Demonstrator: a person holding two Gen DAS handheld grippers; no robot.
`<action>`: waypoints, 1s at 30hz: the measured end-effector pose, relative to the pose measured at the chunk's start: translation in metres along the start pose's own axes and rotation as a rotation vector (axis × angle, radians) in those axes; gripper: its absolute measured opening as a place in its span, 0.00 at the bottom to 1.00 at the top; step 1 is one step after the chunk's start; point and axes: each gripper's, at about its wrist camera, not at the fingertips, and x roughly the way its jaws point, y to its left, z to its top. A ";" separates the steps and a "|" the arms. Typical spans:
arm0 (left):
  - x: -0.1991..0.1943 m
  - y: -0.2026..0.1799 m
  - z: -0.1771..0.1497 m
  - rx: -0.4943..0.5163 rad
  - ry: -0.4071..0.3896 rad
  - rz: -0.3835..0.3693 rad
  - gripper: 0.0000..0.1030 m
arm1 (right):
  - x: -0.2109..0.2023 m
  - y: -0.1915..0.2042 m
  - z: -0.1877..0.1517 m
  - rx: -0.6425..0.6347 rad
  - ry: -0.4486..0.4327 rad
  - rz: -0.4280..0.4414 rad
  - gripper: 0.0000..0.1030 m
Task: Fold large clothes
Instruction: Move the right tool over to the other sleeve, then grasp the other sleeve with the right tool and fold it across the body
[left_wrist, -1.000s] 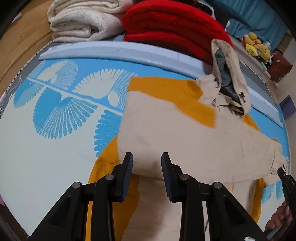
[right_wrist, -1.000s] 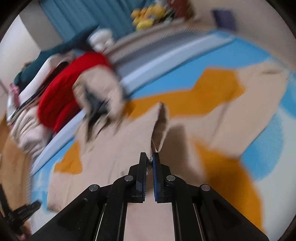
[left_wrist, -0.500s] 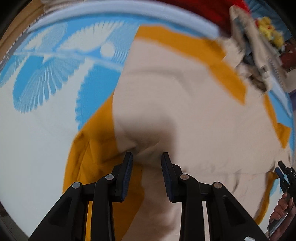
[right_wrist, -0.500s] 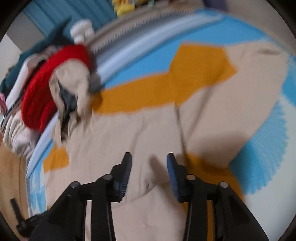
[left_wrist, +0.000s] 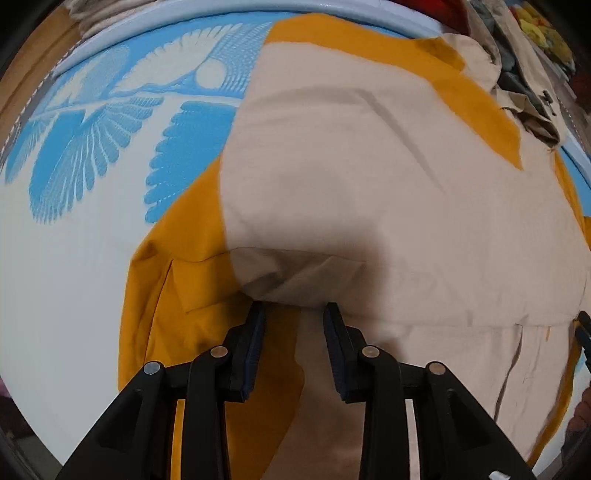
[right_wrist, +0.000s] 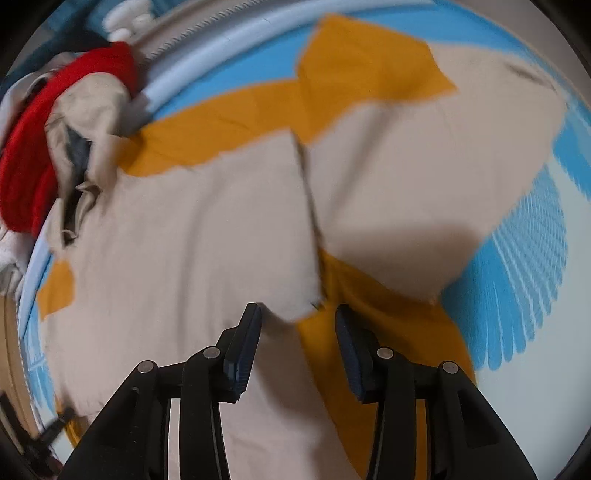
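Note:
A large beige and mustard-yellow jacket lies spread on a blue and white patterned mat. Its beige front panel is folded over the body. My left gripper points down, open, its tips just short of the folded beige edge. In the right wrist view the jacket fills the middle. My right gripper is open, and the corner of the beige flap lies loose just ahead of its tips, touched by neither pad. The hood rests crumpled at the far left.
Folded red knitwear is stacked beyond the mat's pale blue raised rim. Bare mat lies right of the jacket. The tip of the right gripper and a hand show at the left wrist view's right edge.
Both grippers sank toward the jacket. The right gripper opened and let go of the beige flap corner, which now lies flat. The left jaws kept the same gap.

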 end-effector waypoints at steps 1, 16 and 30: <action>-0.005 -0.003 0.000 0.012 -0.009 0.019 0.29 | -0.002 -0.001 0.000 0.012 -0.005 0.010 0.42; -0.088 -0.067 -0.038 0.235 -0.180 0.021 0.29 | -0.142 0.066 -0.002 -0.294 -0.423 -0.016 0.42; -0.140 -0.086 -0.081 0.265 -0.243 -0.061 0.30 | -0.188 0.063 -0.022 -0.280 -0.436 0.029 0.42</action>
